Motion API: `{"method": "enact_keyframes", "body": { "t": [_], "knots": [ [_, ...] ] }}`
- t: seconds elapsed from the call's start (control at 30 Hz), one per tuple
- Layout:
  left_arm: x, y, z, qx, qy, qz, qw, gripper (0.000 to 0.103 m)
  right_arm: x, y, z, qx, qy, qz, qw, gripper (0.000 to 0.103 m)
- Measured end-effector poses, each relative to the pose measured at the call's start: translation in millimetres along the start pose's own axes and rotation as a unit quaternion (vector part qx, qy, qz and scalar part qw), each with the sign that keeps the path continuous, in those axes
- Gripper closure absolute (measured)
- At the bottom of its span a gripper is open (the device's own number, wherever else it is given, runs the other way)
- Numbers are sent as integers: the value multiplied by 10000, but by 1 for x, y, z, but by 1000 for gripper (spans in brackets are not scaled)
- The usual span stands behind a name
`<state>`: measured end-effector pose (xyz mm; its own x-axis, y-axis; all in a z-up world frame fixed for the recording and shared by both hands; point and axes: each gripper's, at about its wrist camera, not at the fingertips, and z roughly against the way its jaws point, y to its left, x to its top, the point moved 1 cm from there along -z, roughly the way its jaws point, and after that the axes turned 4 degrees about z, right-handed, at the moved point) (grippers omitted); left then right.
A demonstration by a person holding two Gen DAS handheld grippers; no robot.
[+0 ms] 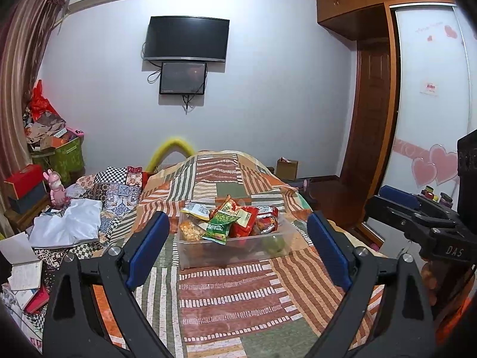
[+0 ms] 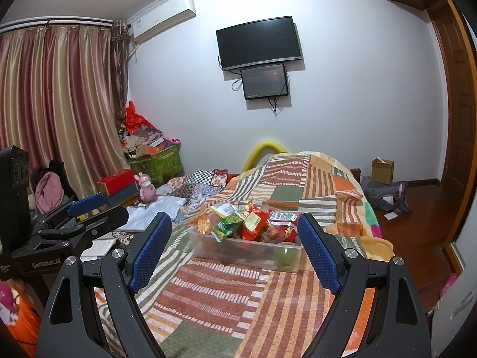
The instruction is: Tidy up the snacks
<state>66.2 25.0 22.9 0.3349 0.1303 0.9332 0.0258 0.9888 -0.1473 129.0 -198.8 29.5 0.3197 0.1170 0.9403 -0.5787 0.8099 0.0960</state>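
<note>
Left wrist view looks down a patchwork bedspread toward a clear plastic bin heaped with snack packets, which sits on the bed beyond the left gripper, centred between its blue pads but well short of them; the jaws stand wide apart and hold nothing. A green packet hangs over the bin's near rim, a red packet lies just right of it, a pale packet with a printed label rests at the far left corner, and a green rounded item shows through the near right wall. Right wrist view shows the same bin on the bed ahead of the right gripper, its jaws likewise spread wide and empty, with the bin's right end partly hidden behind the right-hand pad. Each gripper appears at the edge of the other's view, the two held side by side above the near end of the bed. Farther off, a black television hangs on the far wall over a smaller screen, a pink rabbit figure stands at the far left beside a red box, and a cardboard box sits on the wooden floor to the far right.
</note>
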Motion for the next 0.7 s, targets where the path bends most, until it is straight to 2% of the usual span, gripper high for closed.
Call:
{"method": "enact_keyframes", "body": {
  "t": [0.43,0.7],
  "knots": [
    [0,-1,1,-55,11,15,10000,9,2,3,0,29,-13,4,10000,18],
    [1,-2,0,-81,9,-2,10000,9,4,3,2,20,-44,9,10000,14]
  ]
}}
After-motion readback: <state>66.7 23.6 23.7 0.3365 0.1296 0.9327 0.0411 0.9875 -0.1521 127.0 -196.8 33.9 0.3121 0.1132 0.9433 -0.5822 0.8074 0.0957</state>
